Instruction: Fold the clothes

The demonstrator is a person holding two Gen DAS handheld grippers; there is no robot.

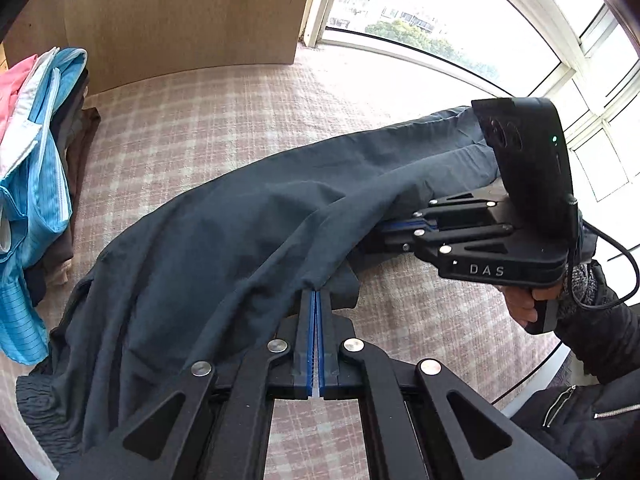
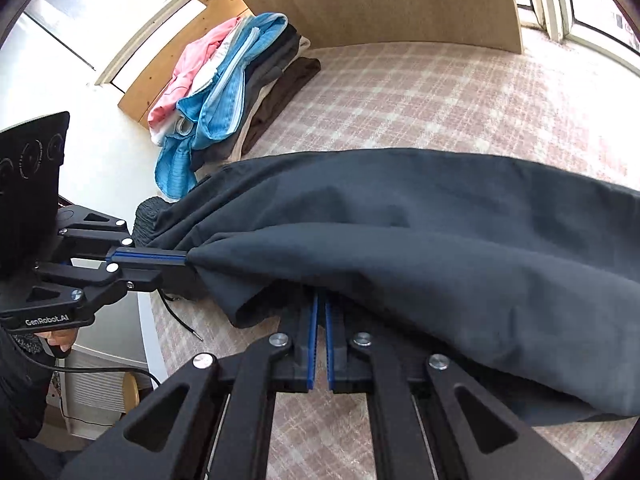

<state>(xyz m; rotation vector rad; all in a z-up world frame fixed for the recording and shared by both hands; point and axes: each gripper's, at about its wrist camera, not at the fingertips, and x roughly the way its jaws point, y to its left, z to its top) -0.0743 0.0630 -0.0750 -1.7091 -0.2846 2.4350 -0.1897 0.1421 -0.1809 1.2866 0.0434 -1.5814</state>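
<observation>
- Trousers (image 1: 248, 208), dark navy, lie draped across pink plaid surface (image 1: 224, 112), stretched between both tools.
- Left gripper (image 1: 315, 296): jaws pressed together, pinching a gathered fabric edge at the tips, cloth pulled into a peak there.
- Right gripper (image 2: 322, 300): jaws nearly together, tips buried under a trouser fold; fabric clamped between them.
- Elastic waistband (image 2: 146, 216) sits just beyond the left jaws in the right wrist view.
- Clothes pile (image 2: 224, 80), blue, pink and brown, well beyond both jaws by the wooden panel (image 2: 360, 0).
</observation>
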